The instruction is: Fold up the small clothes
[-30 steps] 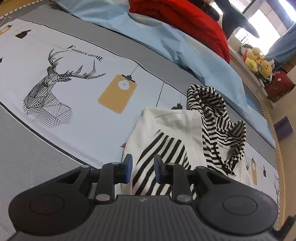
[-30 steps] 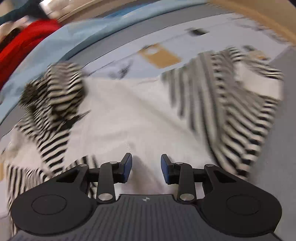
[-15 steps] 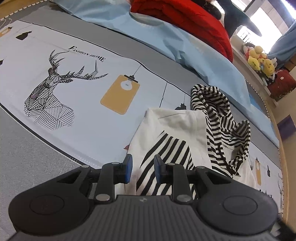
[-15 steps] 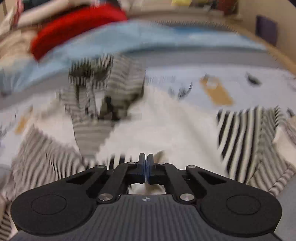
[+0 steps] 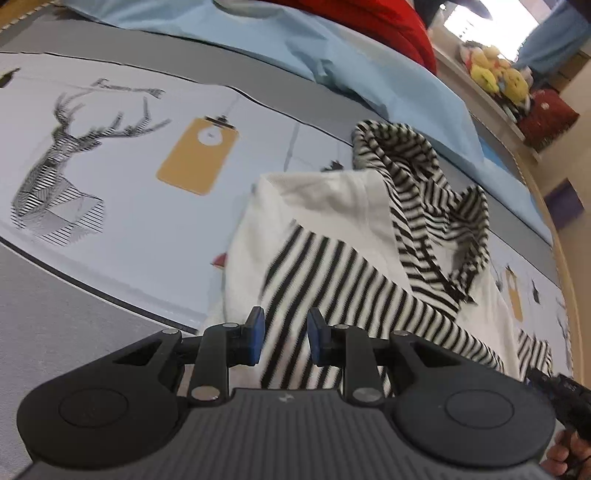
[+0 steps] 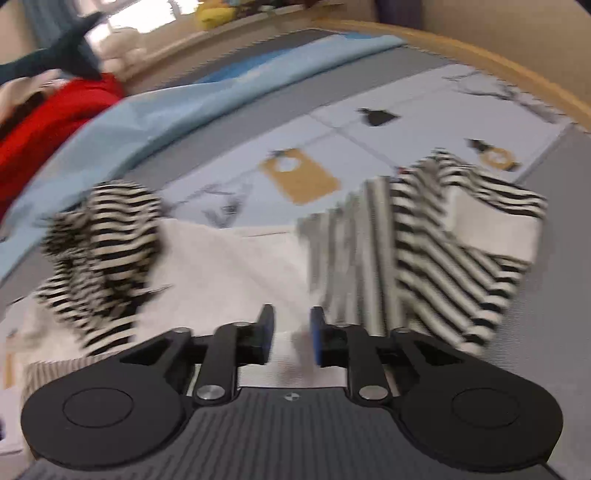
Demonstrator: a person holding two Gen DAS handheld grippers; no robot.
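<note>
A home bedroom, printed bed sheet [image 5: 122, 236] with a stag and tags under the gripper, pale blue quilt [image 5: 369, 74] and red cushion [image 5: 391, 26] beyond it, plush toys [image 5: 495, 74] on a far ledge

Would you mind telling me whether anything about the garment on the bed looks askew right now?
Yes. The hooded top lies unevenly: its striped hood is bunched in a crumpled heap rather than flat, and one striped sleeve is folded crookedly across the white body, its cuff turned over.
</note>
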